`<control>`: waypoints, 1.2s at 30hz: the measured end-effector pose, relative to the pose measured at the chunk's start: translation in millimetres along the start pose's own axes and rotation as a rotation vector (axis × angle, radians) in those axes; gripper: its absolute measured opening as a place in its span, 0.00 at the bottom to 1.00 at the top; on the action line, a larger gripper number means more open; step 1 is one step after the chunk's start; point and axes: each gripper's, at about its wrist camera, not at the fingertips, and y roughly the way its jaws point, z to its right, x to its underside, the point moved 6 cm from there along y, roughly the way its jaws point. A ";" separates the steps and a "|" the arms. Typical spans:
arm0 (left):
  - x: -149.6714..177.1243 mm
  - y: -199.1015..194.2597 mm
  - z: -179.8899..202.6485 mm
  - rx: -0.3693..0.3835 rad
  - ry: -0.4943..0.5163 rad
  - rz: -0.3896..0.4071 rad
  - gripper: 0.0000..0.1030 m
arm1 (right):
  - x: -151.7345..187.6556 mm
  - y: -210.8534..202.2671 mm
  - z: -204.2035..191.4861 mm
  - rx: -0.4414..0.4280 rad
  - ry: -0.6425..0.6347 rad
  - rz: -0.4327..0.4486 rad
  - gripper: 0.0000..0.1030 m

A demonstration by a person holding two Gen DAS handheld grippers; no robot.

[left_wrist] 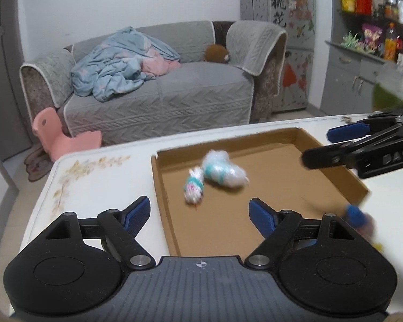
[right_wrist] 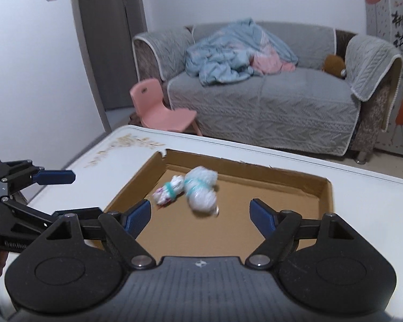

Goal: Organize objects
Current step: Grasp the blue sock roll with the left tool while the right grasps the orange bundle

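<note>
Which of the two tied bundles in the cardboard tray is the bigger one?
The mostly white bundle, on the right in both views. The smaller bundle beside it shows pink print and sits nearer the tray's left wall.

Grey sofa (left_wrist: 158,91) with blue blanket (left_wrist: 115,64), pink chair (right_wrist: 158,107), decorated fridge (left_wrist: 290,26).

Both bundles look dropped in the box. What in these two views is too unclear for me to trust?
- Two wrapped bundles: motion-blurred in both views; contents unreadable, contact between them uncertain.
- Blue object at the cardboard box corner: left view only, blurred, unidentifiable.
- Box near edge: hidden behind each hand-held gripper body.
- Shelf items: too small and blurred.
</note>
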 end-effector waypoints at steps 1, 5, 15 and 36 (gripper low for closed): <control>7.5 -12.4 2.3 0.004 -0.004 0.011 0.84 | 7.4 -12.7 -2.1 -0.004 0.005 0.013 0.76; 44.1 -55.5 12.0 0.019 -0.035 0.052 0.89 | 42.3 -58.5 -18.0 -0.022 -0.006 0.063 0.80; 142.0 -86.1 52.1 0.188 -0.142 -0.042 0.90 | 160.1 -84.5 -59.2 -0.102 -0.103 0.018 0.81; 158.0 -29.5 90.2 0.365 -0.130 -0.095 0.86 | 184.1 -43.7 -68.9 -0.162 -0.249 -0.028 0.40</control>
